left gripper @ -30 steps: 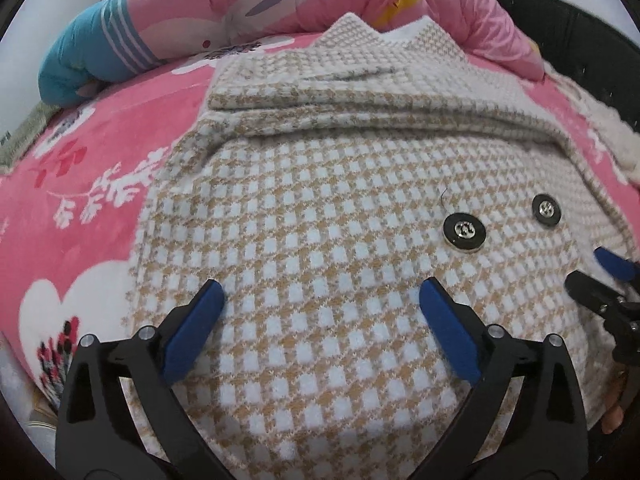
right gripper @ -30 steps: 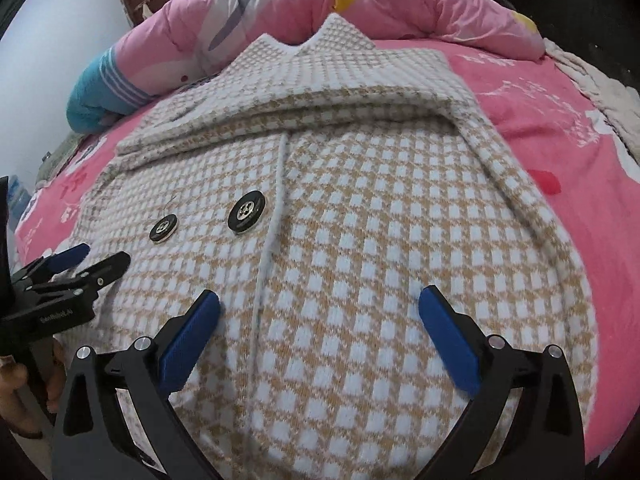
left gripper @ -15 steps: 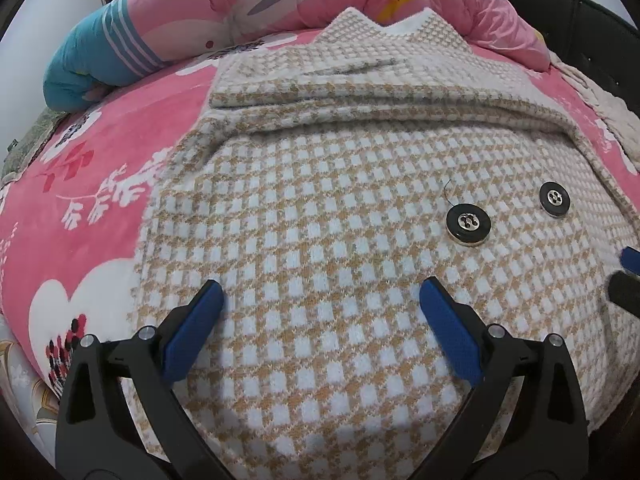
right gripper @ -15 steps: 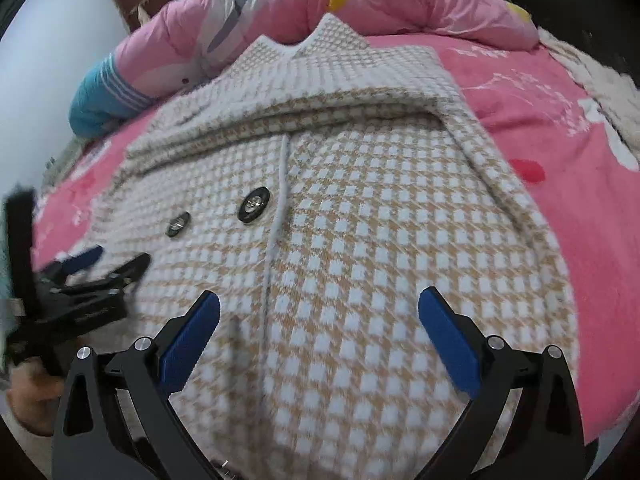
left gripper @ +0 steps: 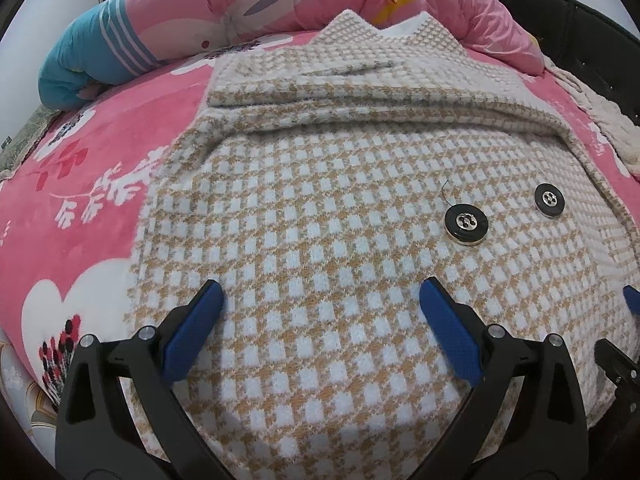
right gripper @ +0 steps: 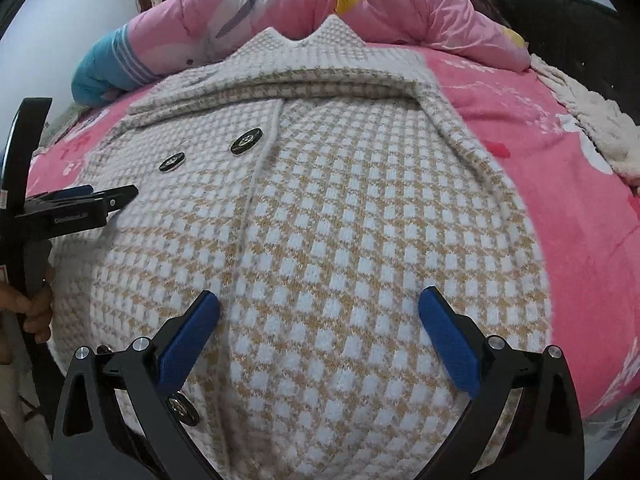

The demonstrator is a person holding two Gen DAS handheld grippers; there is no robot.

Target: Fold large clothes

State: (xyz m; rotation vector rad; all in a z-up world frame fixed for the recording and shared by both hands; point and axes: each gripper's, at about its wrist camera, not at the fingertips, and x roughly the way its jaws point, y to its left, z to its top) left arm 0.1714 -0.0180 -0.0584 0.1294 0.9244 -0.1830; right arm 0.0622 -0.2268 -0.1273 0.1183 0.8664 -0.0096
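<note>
A tan-and-white checked knit coat (left gripper: 328,216) lies flat on the pink bed, sleeves folded across its chest, collar at the far end. It also fills the right wrist view (right gripper: 360,220). Two black buttons (left gripper: 466,224) sit on its front. My left gripper (left gripper: 320,312) is open and empty, above the coat's lower left part. My right gripper (right gripper: 318,320) is open and empty, above the coat's lower right part. The left gripper also shows at the left edge of the right wrist view (right gripper: 96,198). The right gripper's tip (left gripper: 632,300) shows at the right edge of the left wrist view.
A pink floral bedspread (left gripper: 80,208) covers the bed. A rolled pink and teal quilt (left gripper: 224,12) lies along the far side. A cream fleece blanket (right gripper: 592,120) lies at the right edge. A dark headboard (left gripper: 580,28) stands behind.
Both grippers have drawn back towards the coat's lower hem. The coat has not moved. Both stay open.
</note>
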